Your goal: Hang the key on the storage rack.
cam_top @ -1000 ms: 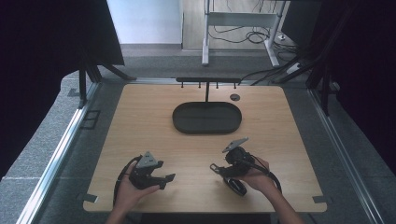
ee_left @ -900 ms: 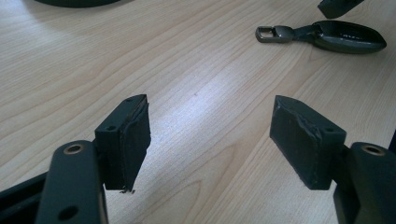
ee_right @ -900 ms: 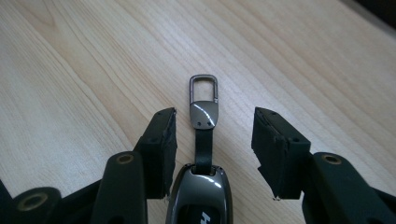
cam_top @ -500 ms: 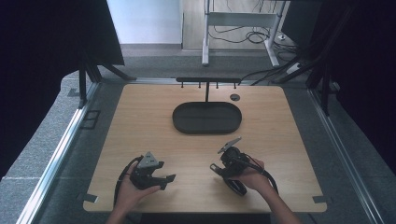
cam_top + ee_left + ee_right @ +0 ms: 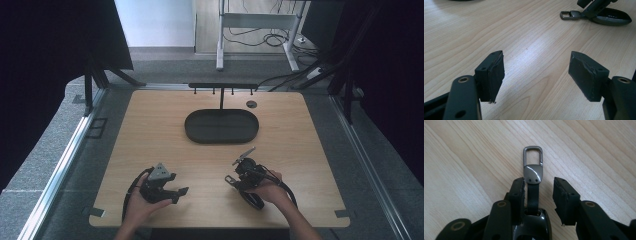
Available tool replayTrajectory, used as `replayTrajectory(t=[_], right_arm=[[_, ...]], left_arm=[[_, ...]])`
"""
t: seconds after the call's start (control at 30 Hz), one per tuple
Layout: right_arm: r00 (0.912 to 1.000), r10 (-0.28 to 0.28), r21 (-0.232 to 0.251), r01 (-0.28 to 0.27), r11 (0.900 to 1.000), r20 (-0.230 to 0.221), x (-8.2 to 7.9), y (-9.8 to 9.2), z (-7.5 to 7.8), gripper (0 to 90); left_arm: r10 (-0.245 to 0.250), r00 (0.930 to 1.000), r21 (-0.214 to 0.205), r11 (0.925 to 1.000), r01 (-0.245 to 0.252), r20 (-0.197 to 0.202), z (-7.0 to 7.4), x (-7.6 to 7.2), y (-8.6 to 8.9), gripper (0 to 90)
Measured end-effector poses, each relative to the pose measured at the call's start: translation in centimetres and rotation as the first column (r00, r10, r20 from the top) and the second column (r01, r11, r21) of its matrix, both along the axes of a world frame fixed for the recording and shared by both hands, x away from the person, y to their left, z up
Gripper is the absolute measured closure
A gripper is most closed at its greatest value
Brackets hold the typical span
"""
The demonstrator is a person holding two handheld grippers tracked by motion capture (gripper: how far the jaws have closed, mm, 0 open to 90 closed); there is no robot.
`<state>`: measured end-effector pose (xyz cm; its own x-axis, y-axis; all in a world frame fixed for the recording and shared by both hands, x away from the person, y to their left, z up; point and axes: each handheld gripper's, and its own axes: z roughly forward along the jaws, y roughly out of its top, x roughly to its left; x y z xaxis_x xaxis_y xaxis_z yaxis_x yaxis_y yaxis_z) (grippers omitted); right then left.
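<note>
On the wooden table, the left gripper has its fingers spread wide and empty, while the right gripper's part-open fingers straddle a key fob without clamping it.

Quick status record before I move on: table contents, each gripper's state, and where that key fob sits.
surface: light wooden table
far centre: black oval tray with a black hook rack behind it
left gripper: jaws open, nothing between them
right gripper: jaws apart, not clamped
item: glossy dark key fob with a black strap and grey metal clip, between the right jaws, against the left-hand pad in that view
clip: points away from the right gripper, over the table
</note>
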<state>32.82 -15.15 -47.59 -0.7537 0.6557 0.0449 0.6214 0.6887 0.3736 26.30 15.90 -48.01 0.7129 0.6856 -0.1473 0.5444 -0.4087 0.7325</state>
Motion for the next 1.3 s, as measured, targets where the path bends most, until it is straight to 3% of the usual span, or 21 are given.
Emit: replayTrajectory(t=[0.5,0.77,1.3], right_arm=[[0.9979,0.003,-0.070,-0.008,0.9975,-0.065,0.4,0.9,-0.4,68.2],[0.9979,0.007,-0.123,-0.015,0.9922,-0.064,0.2,1.6,-0.3,73.6],[0.9975,-0.009,-0.126,0.000,0.9920,-0.070,0.3,1.7,-0.3,77.3]], left_arm=[[-0.003,1.0000,-0.005,1.0000,0.003,0.001,0.0,0.0,0.0,29.5],[-0.002,1.0000,-0.005,1.0000,0.002,0.001,0.0,0.0,0.0,29.5],[-0.003,1.0000,0.001,1.0000,0.003,0.001,-0.1,0.0,-0.2,29.5]])
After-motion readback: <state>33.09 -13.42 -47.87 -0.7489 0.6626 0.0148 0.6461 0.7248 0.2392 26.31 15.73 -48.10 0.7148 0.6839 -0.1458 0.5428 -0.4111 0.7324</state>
